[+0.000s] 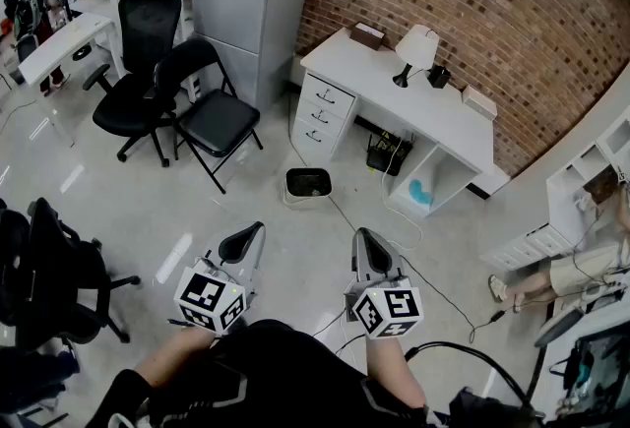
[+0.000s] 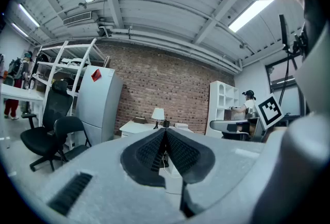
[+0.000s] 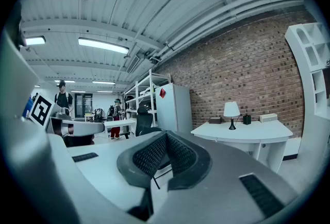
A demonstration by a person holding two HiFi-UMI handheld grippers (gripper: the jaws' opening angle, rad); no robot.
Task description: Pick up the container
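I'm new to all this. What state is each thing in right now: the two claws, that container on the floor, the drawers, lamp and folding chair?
left claw: shut, empty.
right claw: shut, empty.
container: upright on the floor, open top, untouched.
desk drawers: all closed.
lamp: upright on the desk, looks unlit.
folding chair: unfolded, nobody on it.

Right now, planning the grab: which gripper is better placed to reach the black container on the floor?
Left, narrowly: the left gripper points nearer the container; right gripper, equally far, has a floor cable on its side. Both jaws shut.
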